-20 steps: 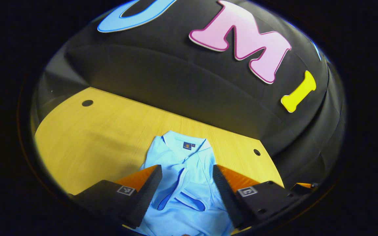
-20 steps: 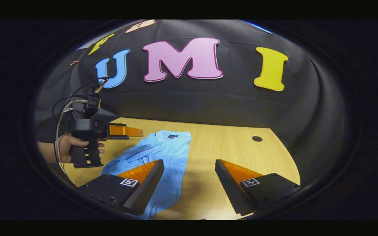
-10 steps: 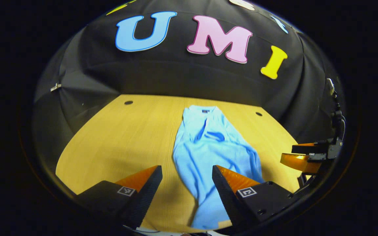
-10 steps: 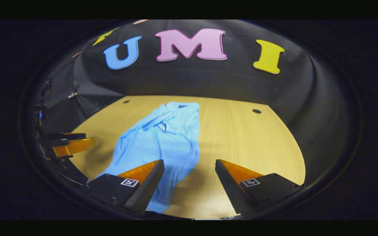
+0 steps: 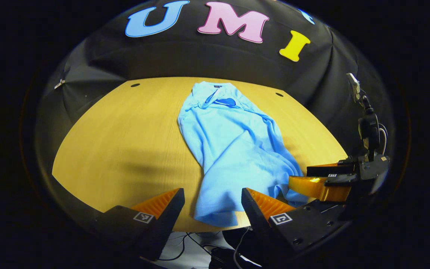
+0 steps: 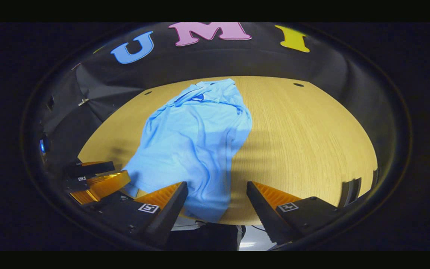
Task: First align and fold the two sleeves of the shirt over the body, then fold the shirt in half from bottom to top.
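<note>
1. Since both sleeves look folded in and the shirt lies lengthwise on the desk, go for the hem nearest you.
2. Your left claw and right claw are both spread apart and empty, so grab one hem corner each, evenly.

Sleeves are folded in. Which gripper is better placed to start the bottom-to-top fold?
Neither clearly. Both are open at the near table edge: the hem lies between the left gripper fingers, and the right gripper frames the shirt's right bottom corner.
</note>
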{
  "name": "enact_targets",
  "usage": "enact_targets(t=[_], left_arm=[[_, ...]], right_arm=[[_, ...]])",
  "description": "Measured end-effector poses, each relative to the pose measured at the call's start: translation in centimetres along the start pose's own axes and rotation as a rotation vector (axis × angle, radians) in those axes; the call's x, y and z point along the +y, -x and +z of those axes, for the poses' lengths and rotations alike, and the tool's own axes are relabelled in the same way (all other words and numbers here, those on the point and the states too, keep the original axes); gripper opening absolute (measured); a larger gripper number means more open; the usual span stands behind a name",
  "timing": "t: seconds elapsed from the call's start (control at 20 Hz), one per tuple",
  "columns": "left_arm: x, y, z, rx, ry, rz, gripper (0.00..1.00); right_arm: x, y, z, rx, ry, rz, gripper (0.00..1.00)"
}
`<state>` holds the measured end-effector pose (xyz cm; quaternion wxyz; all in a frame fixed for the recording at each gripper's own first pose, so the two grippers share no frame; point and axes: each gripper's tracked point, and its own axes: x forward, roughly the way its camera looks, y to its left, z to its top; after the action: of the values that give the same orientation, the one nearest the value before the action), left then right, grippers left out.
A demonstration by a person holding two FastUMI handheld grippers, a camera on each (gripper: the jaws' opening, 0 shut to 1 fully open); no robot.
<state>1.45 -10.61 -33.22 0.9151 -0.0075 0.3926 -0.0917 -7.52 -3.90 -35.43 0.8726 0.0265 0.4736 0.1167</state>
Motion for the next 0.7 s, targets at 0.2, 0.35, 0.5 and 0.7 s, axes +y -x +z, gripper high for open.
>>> enact_targets(t=[0.2, 0.35, 0.5, 0.7], left_arm=[[0.0, -2.2, -1.4, 0.065, -0.002, 0.031, 0.94], [0.7, -2.7, -1.1, 0.065, -0.079, 0.085, 0.79], [-0.3, -3.1, -0.9, 0.046, -0.108, 0.061, 0.51], [-1.0, -3.2, -0.7, 0.034, -0.088, 0.054, 0.12]], right_arm=[[-0.3, -1.0, 0.8, -0.024, 0.061, -0.042, 0.92], [-0.2, -1.0, 0.6, -0.018, 0.138, -0.057, 0.84], [0.7, -1.6, 0.4, 0.000, 0.147, -0.031, 0.51], [1.0, -1.6, 0.5, 0.040, 0.196, -0.016, 0.14]])
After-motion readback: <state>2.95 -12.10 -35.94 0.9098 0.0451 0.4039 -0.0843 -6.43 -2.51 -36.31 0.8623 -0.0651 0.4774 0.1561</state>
